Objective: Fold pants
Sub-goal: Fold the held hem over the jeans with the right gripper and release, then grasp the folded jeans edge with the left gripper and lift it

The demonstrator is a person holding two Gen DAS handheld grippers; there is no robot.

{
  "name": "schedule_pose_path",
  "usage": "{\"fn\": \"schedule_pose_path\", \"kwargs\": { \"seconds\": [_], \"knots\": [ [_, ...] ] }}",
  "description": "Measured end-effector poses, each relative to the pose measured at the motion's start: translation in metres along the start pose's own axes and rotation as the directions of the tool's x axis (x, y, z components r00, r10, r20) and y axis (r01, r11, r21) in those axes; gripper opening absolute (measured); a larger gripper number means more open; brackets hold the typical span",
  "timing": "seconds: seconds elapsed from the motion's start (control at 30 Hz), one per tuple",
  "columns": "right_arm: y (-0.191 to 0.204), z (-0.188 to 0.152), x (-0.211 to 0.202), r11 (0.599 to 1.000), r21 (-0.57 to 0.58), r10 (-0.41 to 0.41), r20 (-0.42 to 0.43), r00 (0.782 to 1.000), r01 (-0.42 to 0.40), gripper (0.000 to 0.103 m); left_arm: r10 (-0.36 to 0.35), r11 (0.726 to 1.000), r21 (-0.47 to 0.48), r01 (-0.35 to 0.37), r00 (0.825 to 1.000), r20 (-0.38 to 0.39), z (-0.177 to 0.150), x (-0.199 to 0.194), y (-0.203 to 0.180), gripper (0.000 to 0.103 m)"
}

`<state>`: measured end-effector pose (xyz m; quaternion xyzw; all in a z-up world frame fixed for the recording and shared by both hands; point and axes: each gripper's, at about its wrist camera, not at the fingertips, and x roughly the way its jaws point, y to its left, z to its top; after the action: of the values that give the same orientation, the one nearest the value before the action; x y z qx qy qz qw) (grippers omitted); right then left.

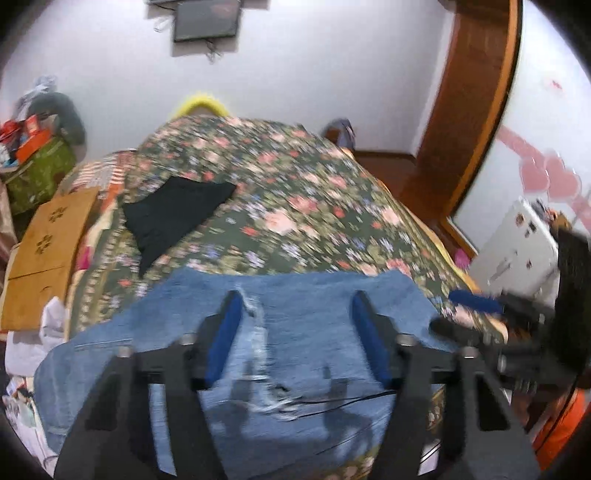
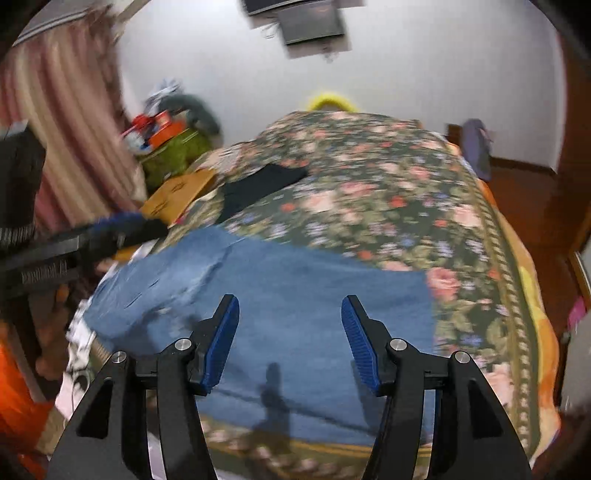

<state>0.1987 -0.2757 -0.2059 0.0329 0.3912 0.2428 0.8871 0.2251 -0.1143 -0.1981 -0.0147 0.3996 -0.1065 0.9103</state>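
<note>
Blue jeans (image 1: 295, 332) lie flat across the near end of a bed with a floral cover (image 1: 288, 192); they also show in the right wrist view (image 2: 295, 295). My left gripper (image 1: 297, 299) is open and empty, held above the jeans' torn, faded middle. My right gripper (image 2: 290, 304) is open and empty above the plain right part of the jeans. The right gripper (image 1: 476, 299) shows at the right edge of the left wrist view; the left gripper (image 2: 122, 225) shows at the left of the right wrist view. Both views are blurred.
A black garment (image 1: 173, 214) lies further up the bed. A cardboard box (image 1: 48, 243) and a cluttered green box (image 1: 37, 173) stand at the bed's left. A wooden door frame (image 1: 469, 122) and floor are at the right. A screen (image 1: 207, 18) hangs on the far wall.
</note>
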Motion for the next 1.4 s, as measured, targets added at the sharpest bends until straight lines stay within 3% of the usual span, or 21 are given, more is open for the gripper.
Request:
{"fn": "schedule_pose_path", "kwargs": {
  "seconds": [0.1,0.2,0.27,0.3,0.4,0.67,0.77,0.97,1.13,1.4],
  "knots": [
    [-0.027,-0.002,0.012,0.998,0.047,-0.051,-0.030,0.998,0.053,0.054,-0.048,0.998,0.026,0.051,0.992,-0.114,-0.008,0.037,-0.018,0.027],
    [-0.046,-0.018,0.035,0.994,0.081,-0.066,-0.116,0.991,0.076,0.053,-0.018,0.999,0.045,0.030,0.970,-0.243,-0.028,0.074,-0.028,0.024],
    [-0.054,-0.033,0.049,0.991,0.115,-0.039,-0.193,0.980,0.062,0.052,-0.003,0.998,0.052,0.019,0.958,-0.288,-0.043,0.086,-0.028,0.024],
    [-0.057,-0.044,0.055,0.990,0.129,-0.025,-0.221,0.975,0.054,0.052,0.003,0.998,0.056,0.013,0.960,-0.280,-0.050,0.086,-0.028,0.024],
    [-0.057,-0.061,0.046,0.990,0.128,-0.035,-0.188,0.981,0.060,0.052,0.024,0.997,0.077,-0.005,0.970,-0.241,-0.063,0.072,-0.028,0.025],
    [-0.058,-0.067,0.025,0.989,0.137,-0.032,-0.186,0.982,0.058,0.052,0.038,0.998,0.052,-0.027,0.976,-0.216,-0.074,0.045,-0.015,0.028],
    [-0.053,-0.066,0.018,0.991,0.106,-0.064,-0.196,0.979,0.086,0.053,0.063,0.998,0.035,-0.057,0.977,-0.205,-0.072,0.034,-0.007,0.043],
    [-0.038,-0.046,0.009,0.994,0.086,-0.051,-0.153,0.987,0.065,0.053,0.103,0.992,-0.060,-0.115,0.979,-0.177,-0.065,0.013,0.032,0.046],
    [-0.010,-0.018,0.002,0.998,0.021,-0.050,-0.082,0.995,0.052,0.053,0.179,0.976,-0.109,-0.189,0.979,-0.096,-0.055,-0.020,0.067,0.047],
    [0.038,0.014,0.003,0.998,-0.061,-0.021,0.001,1.000,0.021,0.053,0.300,0.934,-0.197,-0.297,0.954,-0.012,-0.067,-0.072,0.126,0.062]
  ]
}}
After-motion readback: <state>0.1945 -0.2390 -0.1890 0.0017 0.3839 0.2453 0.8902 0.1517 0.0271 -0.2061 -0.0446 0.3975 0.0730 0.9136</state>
